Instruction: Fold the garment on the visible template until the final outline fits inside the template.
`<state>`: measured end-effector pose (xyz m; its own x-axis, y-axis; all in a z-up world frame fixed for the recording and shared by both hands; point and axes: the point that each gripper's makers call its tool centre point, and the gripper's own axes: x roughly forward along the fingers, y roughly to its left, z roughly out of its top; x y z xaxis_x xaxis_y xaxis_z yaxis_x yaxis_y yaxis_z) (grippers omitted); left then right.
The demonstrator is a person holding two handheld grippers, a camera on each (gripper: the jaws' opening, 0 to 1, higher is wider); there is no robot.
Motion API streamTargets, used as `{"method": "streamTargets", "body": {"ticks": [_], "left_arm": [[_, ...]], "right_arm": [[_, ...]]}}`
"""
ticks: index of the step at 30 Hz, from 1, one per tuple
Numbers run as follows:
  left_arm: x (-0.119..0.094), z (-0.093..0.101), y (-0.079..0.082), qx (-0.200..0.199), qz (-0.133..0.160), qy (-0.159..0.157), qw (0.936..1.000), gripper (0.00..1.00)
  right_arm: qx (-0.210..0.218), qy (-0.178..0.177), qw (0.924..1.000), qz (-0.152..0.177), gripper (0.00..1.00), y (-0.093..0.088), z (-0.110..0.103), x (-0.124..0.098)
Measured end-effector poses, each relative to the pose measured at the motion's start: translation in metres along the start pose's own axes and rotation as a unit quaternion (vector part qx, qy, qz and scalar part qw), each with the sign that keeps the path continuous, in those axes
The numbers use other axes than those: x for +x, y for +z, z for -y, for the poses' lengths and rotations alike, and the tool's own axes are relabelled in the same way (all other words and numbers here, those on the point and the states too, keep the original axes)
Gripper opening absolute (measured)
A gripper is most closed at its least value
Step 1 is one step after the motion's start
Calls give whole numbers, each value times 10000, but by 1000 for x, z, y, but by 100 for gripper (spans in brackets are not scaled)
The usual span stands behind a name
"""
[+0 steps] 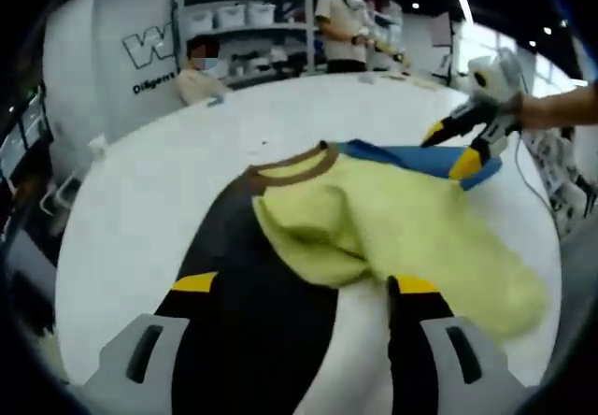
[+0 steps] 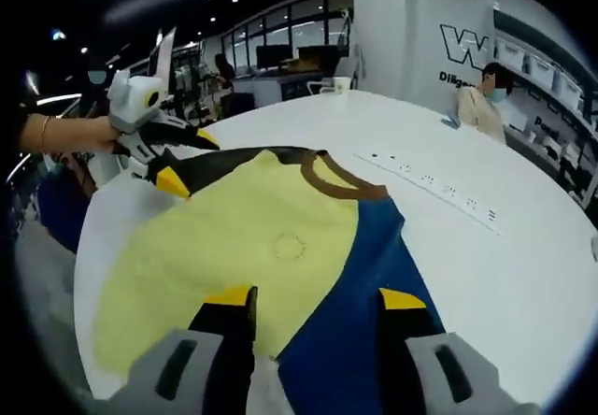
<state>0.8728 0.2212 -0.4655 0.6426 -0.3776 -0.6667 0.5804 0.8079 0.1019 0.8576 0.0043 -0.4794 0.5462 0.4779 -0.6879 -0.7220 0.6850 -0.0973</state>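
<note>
Lying spread on the large round white table [image 2: 523,275], the soft yellow, blue and black panelled T-shirt with a brown ribbed collar [image 2: 252,237] is part-way folded: in the left gripper view a yellow portion [image 1: 327,233] is doubled over and bunched on top of the black panel. No separate template outline can be made out under the cloth, so how close the fold is to fitting cannot be judged.

The left gripper [image 1: 304,289] hangs over the shirt with its black, yellow-tipped jaws spread apart; the bunched yellow cloth lies between them, but nothing looks pinched. From the right gripper view this same tool [image 2: 182,158] sits at the shirt's far edge, held by a hand wearing a bracelet [image 2: 70,135]. The right gripper [image 2: 313,303] is likewise parted, straddling the seam where yellow meets blue. Seen from the left gripper view, its tips [image 1: 458,149] rest at the blue edge, and whether they nip the fabric cannot be told.

The garment appears light, limp knit: it will drape, wrinkle and slide on the smooth tabletop rather than keep a crease. It is best taken at hems, shoulder seams or the firmer collar, pinching both layers and lifting only slightly so the fold does not drag open.

People [image 1: 341,18] stand and sit by white shelving [image 1: 243,22] beyond the table.
</note>
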Motion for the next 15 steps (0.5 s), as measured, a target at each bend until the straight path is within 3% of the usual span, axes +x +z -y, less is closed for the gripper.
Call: {"method": "streamTargets", "body": {"ticks": [3, 5, 6, 8, 9, 10, 12, 13, 15], "left_arm": [[-16, 5, 15, 107, 151, -12, 9998, 67], [-21, 6, 14, 250, 102, 13, 9996, 66], [-34, 14, 15, 452, 113, 2, 9989, 67], [-35, 16, 13, 458, 162, -104, 9988, 67], [-46, 25, -2, 366, 70, -272, 9989, 67], [-50, 21, -9, 367, 28, -268, 9990, 66], [-66, 29, -20, 353, 228, -289, 9987, 66], [-76, 38, -30, 225, 263, -336, 9988, 66], [-84, 49, -44, 105, 296, -401, 9987, 66]], "right_arm": [[27, 36, 9999, 125, 47, 7, 1, -7], [30, 166, 9998, 96, 47, 3, -9, -15], [-14, 232, 9997, 65, 47, 0, -13, -19], [-126, 344, 9993, 39, 46, -3, -20, -22], [-146, 469, 9988, 9, 46, -9, -33, -32], [-169, 491, 9986, 11, 46, -12, -41, -41], [11, 461, 9989, 122, 45, -16, -43, -53], [359, 462, 9977, 331, 45, -13, -49, -61], [315, 487, 9979, 281, 45, -20, -57, -69]]}}
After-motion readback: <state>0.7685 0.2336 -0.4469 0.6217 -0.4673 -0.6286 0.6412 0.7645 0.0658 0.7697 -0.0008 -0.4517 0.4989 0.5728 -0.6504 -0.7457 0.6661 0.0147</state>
